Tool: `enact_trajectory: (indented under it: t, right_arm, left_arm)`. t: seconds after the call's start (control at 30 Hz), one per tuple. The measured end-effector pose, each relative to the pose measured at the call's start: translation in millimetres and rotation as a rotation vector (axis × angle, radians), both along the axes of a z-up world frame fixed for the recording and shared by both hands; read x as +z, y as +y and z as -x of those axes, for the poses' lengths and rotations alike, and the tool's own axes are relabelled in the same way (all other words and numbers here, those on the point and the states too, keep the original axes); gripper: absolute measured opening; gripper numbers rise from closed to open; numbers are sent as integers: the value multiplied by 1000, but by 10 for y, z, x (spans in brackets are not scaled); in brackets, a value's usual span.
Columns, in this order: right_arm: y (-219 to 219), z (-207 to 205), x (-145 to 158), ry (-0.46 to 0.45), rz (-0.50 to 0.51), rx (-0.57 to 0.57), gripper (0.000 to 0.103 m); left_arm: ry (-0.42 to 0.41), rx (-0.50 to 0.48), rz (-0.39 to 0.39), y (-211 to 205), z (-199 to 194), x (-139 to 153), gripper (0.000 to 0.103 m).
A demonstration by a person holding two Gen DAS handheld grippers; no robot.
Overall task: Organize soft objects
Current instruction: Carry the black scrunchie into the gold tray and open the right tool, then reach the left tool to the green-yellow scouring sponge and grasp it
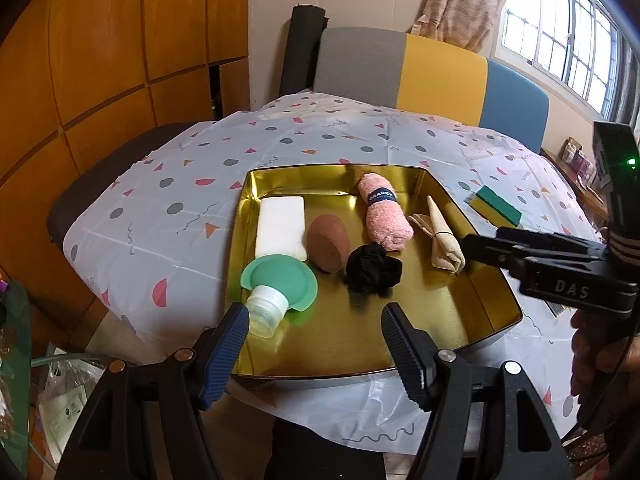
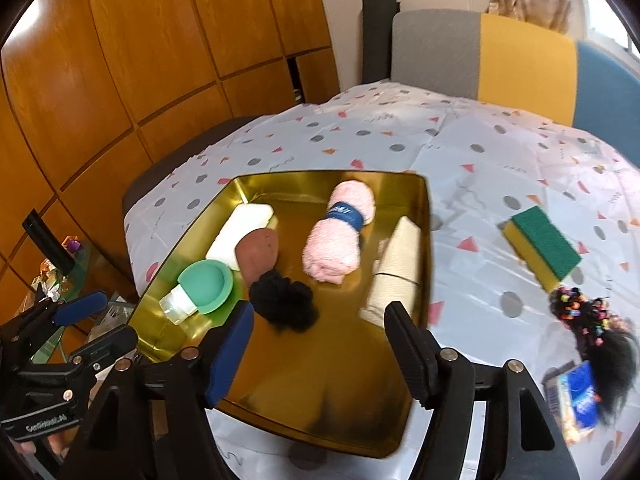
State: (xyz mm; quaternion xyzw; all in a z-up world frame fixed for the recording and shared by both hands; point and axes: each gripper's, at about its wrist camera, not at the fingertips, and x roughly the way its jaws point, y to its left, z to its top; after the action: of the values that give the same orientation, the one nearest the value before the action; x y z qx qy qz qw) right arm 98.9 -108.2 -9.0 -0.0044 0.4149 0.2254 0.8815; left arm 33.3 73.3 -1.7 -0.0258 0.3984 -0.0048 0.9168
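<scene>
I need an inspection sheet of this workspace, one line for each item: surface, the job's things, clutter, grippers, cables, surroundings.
Surface: round table under a patterned tablecloth.
Job's things: gold tray holds a white sponge, brown sponge, pink rolled towel, black scrunchie, beige folded cloth and green silicone funnel. Green-yellow sponge lies outside the tray on the cloth.
Clutter: black hair piece with coloured beads and a blue packet at the table's right edge.
Grippers: left gripper open, empty; right gripper open, empty, above the tray.
Cables: nothing seen.
Surroundings: wooden wall panels, tricolour chair, window.
</scene>
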Motion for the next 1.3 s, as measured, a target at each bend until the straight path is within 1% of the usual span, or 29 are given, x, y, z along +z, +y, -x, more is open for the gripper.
enact_trajectory:
  t: [0.2, 0.27, 0.4, 0.57, 0.67, 0.77, 0.8, 0.87, 0.93, 1.0, 1.13, 1.17, 1.27, 1.3]
  right_arm:
    - [-391, 52, 100, -26, -2, -62, 70]
    - [-581, 66, 134, -38, 9, -96, 71]
    - [-1038, 92, 197, -65, 36, -187, 76]
    - [-1846, 112, 255, -82, 56, -372, 76]
    - [-2378, 135, 232, -84, 51, -518, 76]
    - [-2866, 173, 139, -73, 33, -667, 76]
    - [-2999, 207, 99, -66, 20, -715, 76]
    - [-3254, 263, 30, -39, -37, -816, 76]
    - [-3411, 314, 37, -40, -102, -878, 76]
    - [-3520, 349, 36, -40, -144, -903, 76]
    - [-3493, 332, 24, -32, -153, -892, 77]
    - [-3472, 334, 26, -31, -150, -886, 77]
    - [-3416, 334, 21, -31, -148, -865, 79]
    - [-3408, 328, 12, -29, -147, -862, 80]
  left_arm:
    - [0, -35, -17, -134, -22, 26, 70]
    - [-3, -59, -23, -215, -39, 50, 70]
    - [-1, -108, -28, -372, -81, 83, 70]
    - [8, -187, 8, -664, -180, 153, 70]
    - [7, -251, 14, -883, -226, 211, 70]
    - [7, -315, 8, -1140, -280, 266, 70]
    - [6, -332, 5, -1224, -305, 280, 70]
    - [12, -354, 11, -1358, -368, 307, 70]
    - [38, -380, 42, -1531, -491, 334, 70]
    - [62, -398, 69, -1672, -595, 351, 69]
    - [158, -416, 170, -1983, -927, 293, 68]
    - [179, -417, 191, -2069, -1030, 264, 68]
    - [237, -401, 216, -2254, -1268, 140, 68]
    - [270, -389, 233, -2317, -1379, 67, 68]
